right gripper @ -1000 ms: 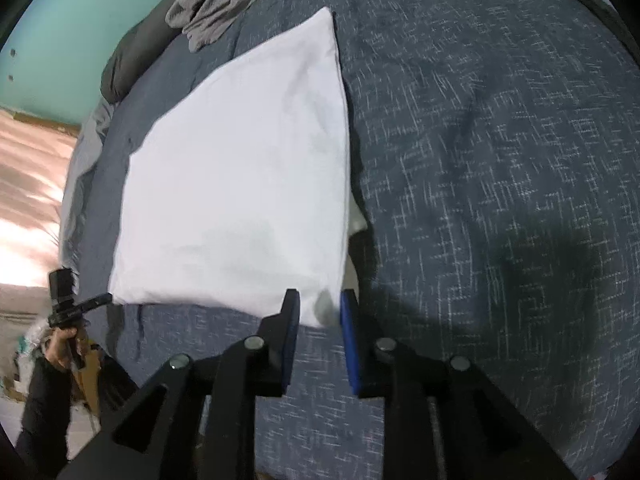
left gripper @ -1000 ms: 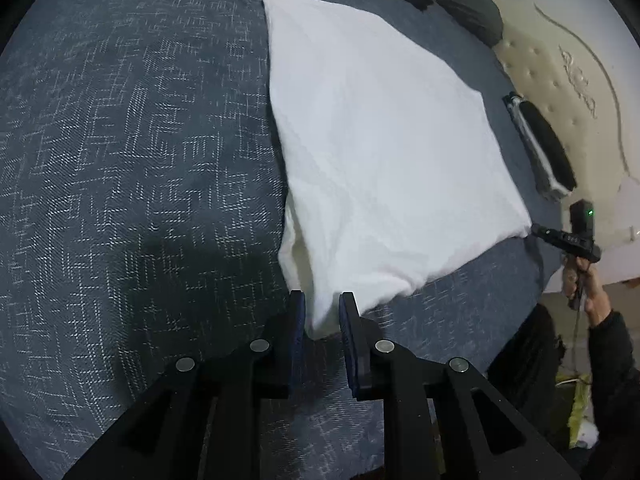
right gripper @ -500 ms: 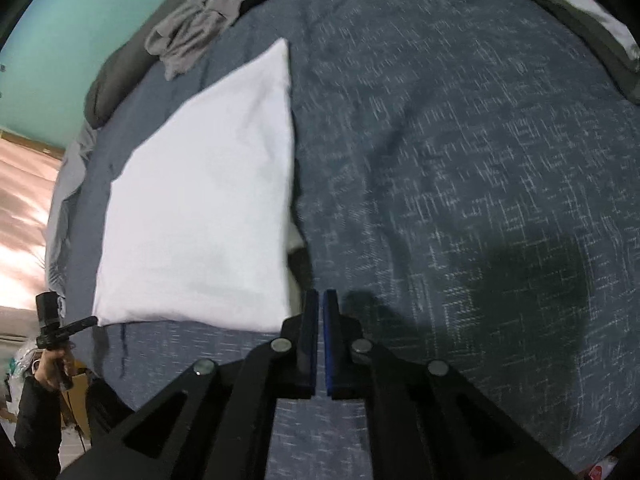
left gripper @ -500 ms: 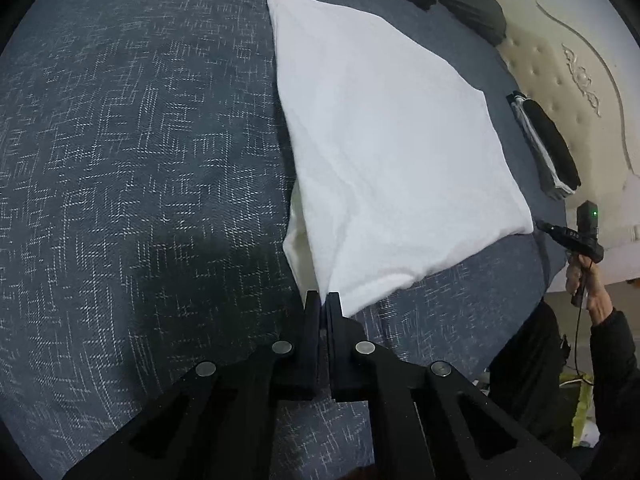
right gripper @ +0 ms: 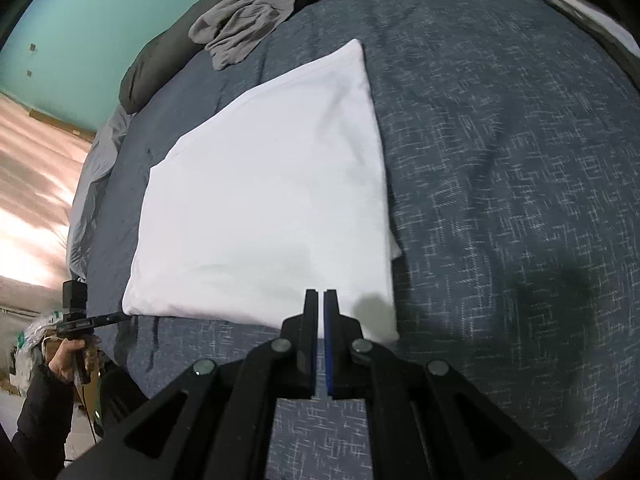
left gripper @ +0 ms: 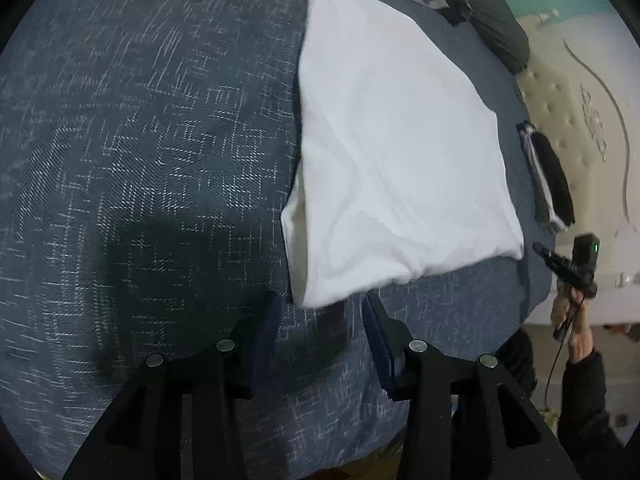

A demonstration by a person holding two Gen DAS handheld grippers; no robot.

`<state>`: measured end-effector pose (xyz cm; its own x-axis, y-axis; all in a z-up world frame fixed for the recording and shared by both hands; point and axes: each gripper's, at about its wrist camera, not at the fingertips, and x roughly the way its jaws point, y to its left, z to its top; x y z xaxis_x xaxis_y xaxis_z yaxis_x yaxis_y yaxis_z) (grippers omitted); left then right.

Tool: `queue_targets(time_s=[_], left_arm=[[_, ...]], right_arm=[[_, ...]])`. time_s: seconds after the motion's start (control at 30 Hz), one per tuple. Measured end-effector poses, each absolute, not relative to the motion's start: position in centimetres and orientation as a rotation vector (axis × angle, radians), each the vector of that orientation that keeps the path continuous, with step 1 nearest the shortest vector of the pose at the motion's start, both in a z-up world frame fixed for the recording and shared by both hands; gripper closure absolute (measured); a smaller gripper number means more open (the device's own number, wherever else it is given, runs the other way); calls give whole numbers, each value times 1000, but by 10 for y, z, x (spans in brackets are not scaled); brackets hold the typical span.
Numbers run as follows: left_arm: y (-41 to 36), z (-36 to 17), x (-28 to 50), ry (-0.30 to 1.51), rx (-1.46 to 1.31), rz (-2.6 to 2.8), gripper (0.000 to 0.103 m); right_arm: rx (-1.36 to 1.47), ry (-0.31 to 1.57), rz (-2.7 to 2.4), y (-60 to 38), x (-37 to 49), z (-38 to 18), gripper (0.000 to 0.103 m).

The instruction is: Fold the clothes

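Note:
A folded white cloth [left gripper: 400,152] lies flat on the dark blue patterned bedcover [left gripper: 160,160]. In the left wrist view its near corner, with an under layer peeking out along the left edge, lies just ahead of my left gripper [left gripper: 321,297]. That gripper's jaws are opening and stand apart on either side of the corner without pressing on it. In the right wrist view my right gripper [right gripper: 320,292] is shut, its tips over the near edge of the white cloth [right gripper: 260,200]. The cloth there stays flat and nothing shows pinched between the pads.
A heap of grey clothes [right gripper: 248,28] and a dark pillow [right gripper: 148,76] lie at the far end of the bed. A folded black-and-white garment [left gripper: 548,184] sits by the cream headboard [left gripper: 580,100]. A person's hand holds a black device [left gripper: 576,268] at the bed's edge.
My left gripper shut at the cloth's near corner, then opened, and the corner lies loose on the bed. My right gripper closed and now sits over the cloth's near edge.

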<state>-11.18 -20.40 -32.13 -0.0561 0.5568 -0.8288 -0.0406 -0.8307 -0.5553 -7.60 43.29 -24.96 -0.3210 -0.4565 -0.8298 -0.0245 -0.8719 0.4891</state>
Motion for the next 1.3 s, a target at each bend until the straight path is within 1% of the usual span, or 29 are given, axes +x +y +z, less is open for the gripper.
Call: queue_targets(time_s=[0.23,0.33,0.4,0.47,0.5,0.63,0.8,1.0,1.3], left_arm=[[-211,-328,-113,-689,-1810,1945,56],[-211,-331,-117,-724,-1794,1953,57],[-205,-334,-124,-714,-1789,1970,58],[-201,-333,-128,-690,-1782,1983,78],[-200,-332,-129,-674,-1777,1989,96],[-196,-320,-133,-643,-1741,1996,97],[-187,-292,-143,-636,-1666,2013,97],[-132,-241,-162,-570,-1554,2033,97],[-3,-184,-198,-385,-1423,1964,97]], right_arm=[[1602,-644,-2283,442,-73,-246,101],[1594,-657,-2289,446,-71,-247,101],[1594,-664,-2292,448,-70,-249,101],[1592,-671,-2290,450,-69,-250,101],[1591,-673,-2290,450,-69,-251,101],[1585,-675,-2292,452,-69,-251,101],[1570,-685,-2294,455,-70,-251,101],[1544,-703,-2294,461,-72,-249,101],[1494,-727,-2292,477,-68,-246,101]])
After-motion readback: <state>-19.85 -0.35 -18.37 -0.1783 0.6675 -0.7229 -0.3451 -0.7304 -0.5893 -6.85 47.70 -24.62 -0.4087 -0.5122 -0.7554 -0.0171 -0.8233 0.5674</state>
